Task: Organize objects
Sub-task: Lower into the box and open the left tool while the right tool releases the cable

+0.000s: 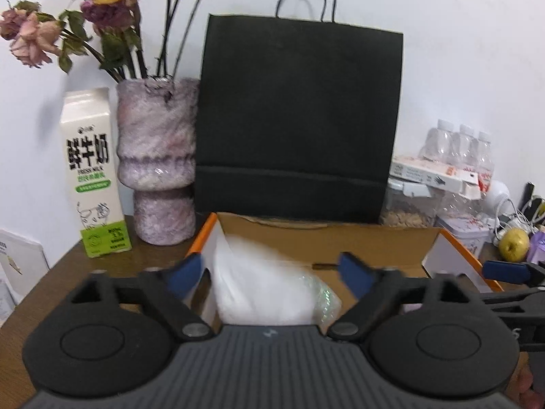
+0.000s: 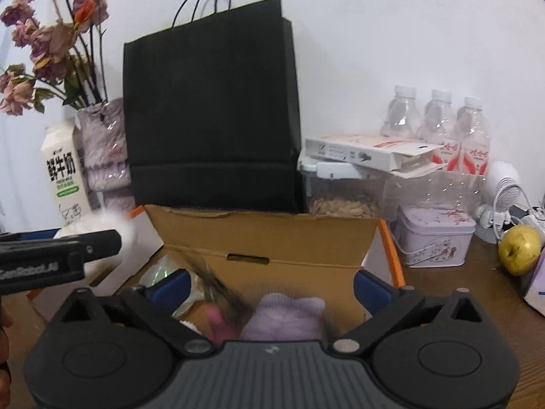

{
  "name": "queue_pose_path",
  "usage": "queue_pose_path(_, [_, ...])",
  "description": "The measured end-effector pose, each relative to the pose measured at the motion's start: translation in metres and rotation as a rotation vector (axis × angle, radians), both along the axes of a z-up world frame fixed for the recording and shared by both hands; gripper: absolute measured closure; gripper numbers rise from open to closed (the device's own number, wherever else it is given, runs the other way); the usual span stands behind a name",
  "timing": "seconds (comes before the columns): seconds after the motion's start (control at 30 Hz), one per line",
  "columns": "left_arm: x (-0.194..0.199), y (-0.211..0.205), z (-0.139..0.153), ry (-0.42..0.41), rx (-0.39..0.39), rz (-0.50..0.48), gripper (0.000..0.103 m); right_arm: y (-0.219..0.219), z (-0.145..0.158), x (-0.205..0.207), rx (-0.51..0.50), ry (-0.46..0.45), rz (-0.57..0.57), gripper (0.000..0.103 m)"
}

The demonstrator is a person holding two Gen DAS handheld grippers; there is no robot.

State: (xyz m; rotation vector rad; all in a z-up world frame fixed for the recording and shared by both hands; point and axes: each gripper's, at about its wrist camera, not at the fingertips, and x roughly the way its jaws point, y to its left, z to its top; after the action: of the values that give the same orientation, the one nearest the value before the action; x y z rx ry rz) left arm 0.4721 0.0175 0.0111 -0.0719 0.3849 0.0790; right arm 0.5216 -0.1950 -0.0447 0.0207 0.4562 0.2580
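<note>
White wall backs a brown wooden table (image 1: 51,283). Both grippers, left gripper (image 1: 269,274) and right gripper (image 2: 269,288), gape over an open cardboard box (image 2: 272,238); only the right view shows the soft lilac bundle (image 2: 289,317).

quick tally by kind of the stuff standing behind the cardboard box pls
water bottles: 3
black paper bag: 1
milk carton: 1
vase: 1
clear lidded container: 1
tin: 1
total: 8
</note>
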Motion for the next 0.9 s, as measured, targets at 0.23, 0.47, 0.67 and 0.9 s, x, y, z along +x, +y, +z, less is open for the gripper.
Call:
queue_pose_path(0.23, [-0.003,0.001,0.005,-0.011,0.003,0.016,0.000,-0.002,0.002,-0.002,-0.004,-0.001,-0.007,0.001])
queue_pose_path(0.47, [-0.014,0.004,0.015,-0.026,-0.019,0.021,0.000,-0.007,0.011,-0.009,0.006,-0.008,-0.015,0.000])
queue_pose_path(0.67, [-0.040,0.001,0.032,-0.076,-0.026,0.001,0.000,-0.011,0.027,-0.031,0.025,-0.041,0.002,0.000])
queue_pose_path(0.9, [-0.078,-0.005,0.046,-0.120,-0.020,-0.030,0.000,-0.017,0.044,-0.070,0.023,-0.094,0.028,0.000])
